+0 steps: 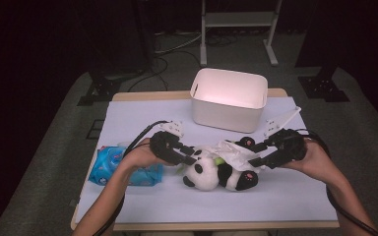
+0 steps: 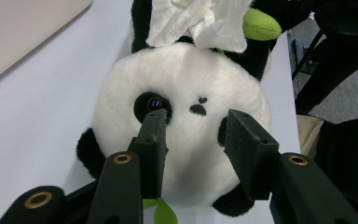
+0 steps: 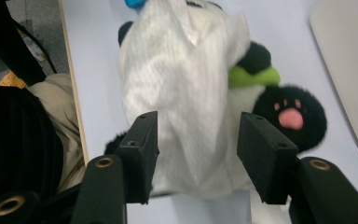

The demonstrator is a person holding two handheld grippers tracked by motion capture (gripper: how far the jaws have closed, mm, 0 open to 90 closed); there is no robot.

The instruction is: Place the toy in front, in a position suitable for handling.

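Observation:
A plush panda (image 1: 206, 174) lies on its back on the white table cover (image 1: 177, 206), with a crumpled white tissue (image 1: 234, 151) draped over its belly. My left gripper (image 1: 189, 156) hovers at the panda's head. In the left gripper view it (image 2: 198, 119) is open, its jaws framing the panda's face (image 2: 182, 70) without pressing on it, and the tissue (image 2: 200, 21) lies beyond. My right gripper (image 1: 256, 153) reaches in from the right. In the right gripper view it (image 3: 198, 121) is open, and the tissue (image 3: 182, 70) lies loose between the pads beside the panda's pink-soled foot (image 3: 289, 116).
A white plastic bin (image 1: 229, 98) stands at the back of the table, behind the panda. A blue wipes pack (image 1: 109, 164) lies at the left under my left forearm. The panda holds a green leaf (image 2: 261, 25). Dark floor with cables surrounds the table.

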